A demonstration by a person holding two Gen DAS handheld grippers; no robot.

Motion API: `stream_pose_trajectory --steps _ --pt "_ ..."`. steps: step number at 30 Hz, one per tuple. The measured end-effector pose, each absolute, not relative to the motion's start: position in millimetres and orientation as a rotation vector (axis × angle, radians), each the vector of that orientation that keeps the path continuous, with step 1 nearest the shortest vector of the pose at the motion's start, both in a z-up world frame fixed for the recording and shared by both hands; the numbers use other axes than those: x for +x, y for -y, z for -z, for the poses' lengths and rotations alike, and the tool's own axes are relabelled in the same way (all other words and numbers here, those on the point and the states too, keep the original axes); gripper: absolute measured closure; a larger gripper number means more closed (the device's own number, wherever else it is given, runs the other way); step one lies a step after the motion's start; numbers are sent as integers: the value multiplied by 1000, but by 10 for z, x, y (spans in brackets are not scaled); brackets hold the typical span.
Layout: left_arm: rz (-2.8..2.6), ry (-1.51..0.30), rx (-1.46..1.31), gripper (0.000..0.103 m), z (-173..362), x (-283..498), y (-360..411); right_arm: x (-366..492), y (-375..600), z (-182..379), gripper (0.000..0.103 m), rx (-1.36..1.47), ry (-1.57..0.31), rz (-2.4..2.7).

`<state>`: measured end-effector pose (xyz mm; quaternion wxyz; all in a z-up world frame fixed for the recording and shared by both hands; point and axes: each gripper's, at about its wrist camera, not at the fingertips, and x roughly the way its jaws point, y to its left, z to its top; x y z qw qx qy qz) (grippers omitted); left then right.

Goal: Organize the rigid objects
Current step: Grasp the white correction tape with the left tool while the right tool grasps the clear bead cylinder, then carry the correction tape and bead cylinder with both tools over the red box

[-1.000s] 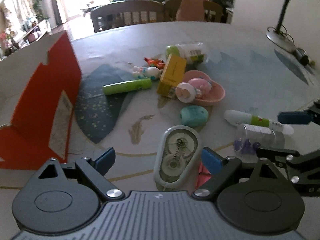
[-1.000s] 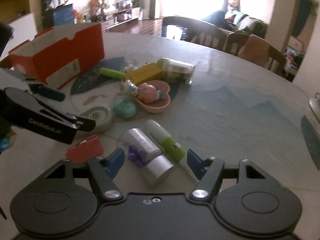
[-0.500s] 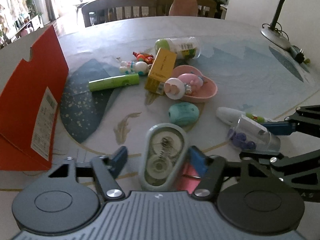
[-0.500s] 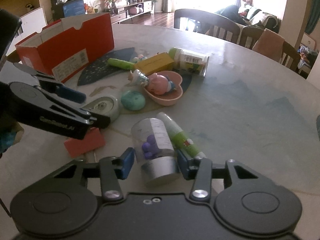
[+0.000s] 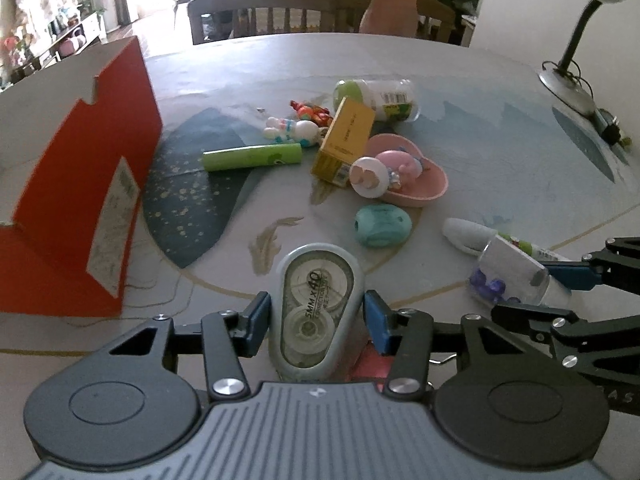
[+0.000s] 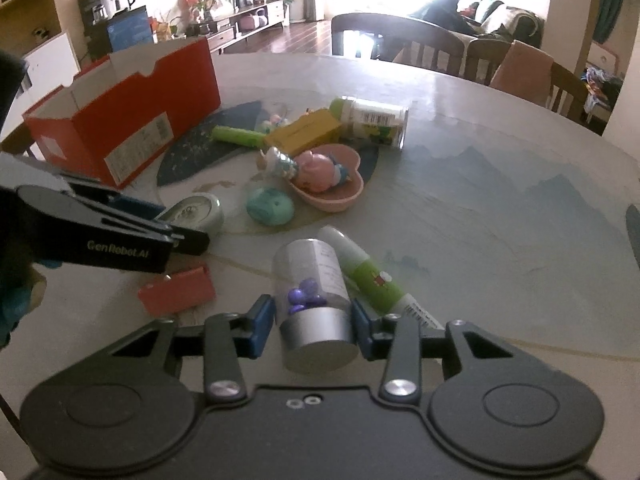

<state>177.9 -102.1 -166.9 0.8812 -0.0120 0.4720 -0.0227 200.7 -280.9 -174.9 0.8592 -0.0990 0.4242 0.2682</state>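
A grey correction tape dispenser point(image 5: 318, 280) lies flat on the table between the blue pads of my left gripper point(image 5: 318, 320). Its jaws are closing and both pads touch the dispenser's sides. My right gripper point(image 6: 312, 326) is also closing, with its pads against the silver cap of a clear jar point(image 6: 310, 276) that holds purple beads. In the left wrist view the same jar point(image 5: 506, 272) shows at the right, between the right gripper's fingers. An open red cardboard box point(image 6: 132, 120) stands at the left.
Loose items lie mid-table: a pink heart dish point(image 5: 424, 192) with toy figures, a teal oval case point(image 5: 384, 226), a green tube point(image 5: 252, 158), a yellow box point(image 5: 346, 140), a lying bottle point(image 5: 380, 98). A green-white glue stick point(image 6: 368, 276) and a red card point(image 6: 178, 294) lie near the jar. A desk lamp point(image 5: 568, 76) stands at the far right.
Both grippers' jaws have narrowed from wide apart onto the dispenser and the jar. The jar has tipped up from lying flat, cap toward the right camera.
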Motion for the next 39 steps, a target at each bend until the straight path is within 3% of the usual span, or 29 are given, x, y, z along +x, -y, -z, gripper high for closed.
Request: stream_pose_trajectory --steps 20,39 --pt "-63 -901 -148 54 762 1298 639 1822 2483 846 61 -186 -792 -672" --pt "-147 -816 -184 53 169 1287 -412 1951 1561 359 61 -164 -733 -711"
